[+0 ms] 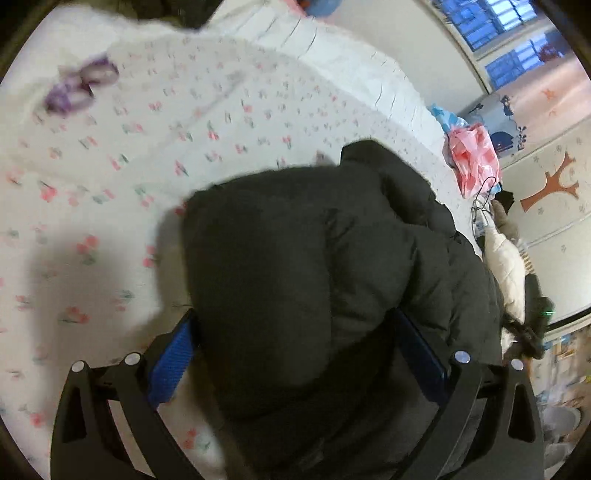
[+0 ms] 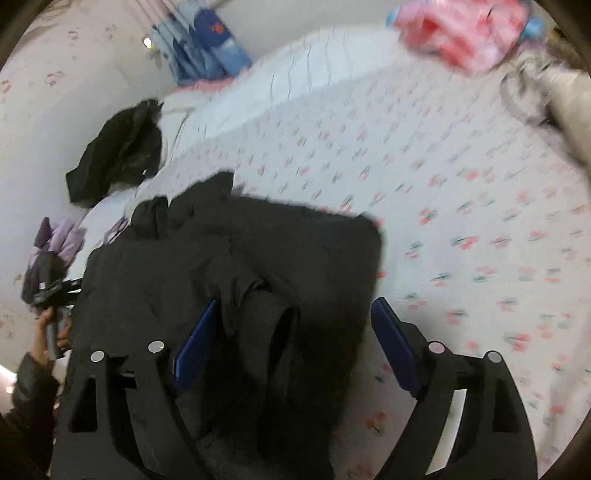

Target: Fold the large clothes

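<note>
Soft, even indoor light fills both fisheye views, whose corners are black and edges bent. Motion blur smears the floral bedsheet (image 1: pixel 229 122) and pink bag (image 2: pixel 461 33). A grey shadow (image 1: pixel 66 273) falls on the sheet, lower left.

Two dark jackets: one puffy jacket (image 2: pixel 236 266) at center, another black jacket (image 2: pixel 118 147) at ten o'clock. One pink bag (image 2: pixel 465 29) at one o'clock. One purple garment (image 2: pixel 62 236) at nine o'clock, possibly more, blurred.
</note>
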